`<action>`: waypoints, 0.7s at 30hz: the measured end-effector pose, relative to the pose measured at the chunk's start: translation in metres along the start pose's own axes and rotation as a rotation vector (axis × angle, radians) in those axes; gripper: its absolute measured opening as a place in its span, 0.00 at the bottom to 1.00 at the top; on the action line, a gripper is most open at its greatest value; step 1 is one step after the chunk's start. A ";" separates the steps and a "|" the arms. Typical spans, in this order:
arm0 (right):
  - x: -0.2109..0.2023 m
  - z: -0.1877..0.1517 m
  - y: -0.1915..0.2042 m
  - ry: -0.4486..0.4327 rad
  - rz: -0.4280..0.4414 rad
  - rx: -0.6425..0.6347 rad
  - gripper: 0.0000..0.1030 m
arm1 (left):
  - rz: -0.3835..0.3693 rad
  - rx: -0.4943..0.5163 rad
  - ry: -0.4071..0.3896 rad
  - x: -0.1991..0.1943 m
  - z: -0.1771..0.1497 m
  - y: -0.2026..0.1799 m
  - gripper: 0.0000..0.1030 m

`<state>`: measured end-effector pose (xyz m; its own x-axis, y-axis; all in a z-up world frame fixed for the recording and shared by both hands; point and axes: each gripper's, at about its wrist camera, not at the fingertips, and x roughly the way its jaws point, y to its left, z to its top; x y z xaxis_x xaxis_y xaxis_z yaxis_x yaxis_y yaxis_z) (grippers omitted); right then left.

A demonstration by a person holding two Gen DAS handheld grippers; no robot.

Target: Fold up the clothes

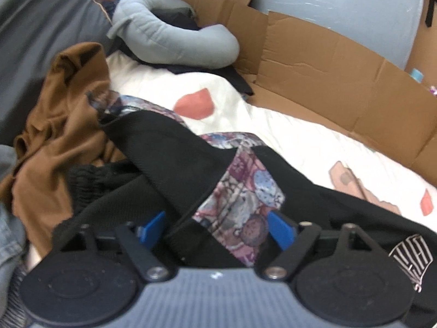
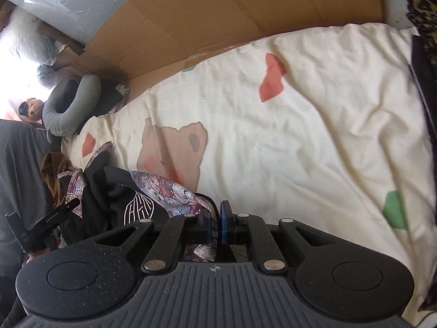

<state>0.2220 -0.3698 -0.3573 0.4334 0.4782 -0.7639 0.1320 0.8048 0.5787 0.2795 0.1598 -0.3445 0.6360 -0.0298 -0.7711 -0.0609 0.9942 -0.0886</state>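
The black garment (image 1: 169, 153), with a patterned lining and a white logo, lies bunched on the bed (image 2: 273, 125) at its near edge, partly over a brown garment (image 1: 54, 125) heaped to the left. Neither lies flat or folded; both are crumpled, so the folding looks unfinished for this pile.

The left gripper (image 1: 218, 227) has its blue pads spread wide, with black cloth and a strip of the patterned lining lying between them but not pinched; it seems placed to take hold of that fold, or to have just let it go. The right gripper (image 2: 216, 222) has its pads drawn nearly together on an edge of the patterned lining, which runs down between them, so it appears to hold the garment by that edge, probably to pull it out over the open stretch of bed ahead.

A grey neck pillow (image 1: 169, 35) and cardboard (image 1: 314, 76) sit well apart at the far side.
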 end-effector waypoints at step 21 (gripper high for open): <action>-0.033 -0.049 -0.039 0.016 0.025 0.096 0.05 | -0.008 0.000 0.083 -0.086 -0.054 0.011 0.05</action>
<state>0.1593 -0.3998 -0.3691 0.4230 0.5039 -0.7531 0.2062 0.7557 0.6216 0.1824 0.1678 -0.3135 0.5707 -0.0465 -0.8198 -0.0560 0.9939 -0.0954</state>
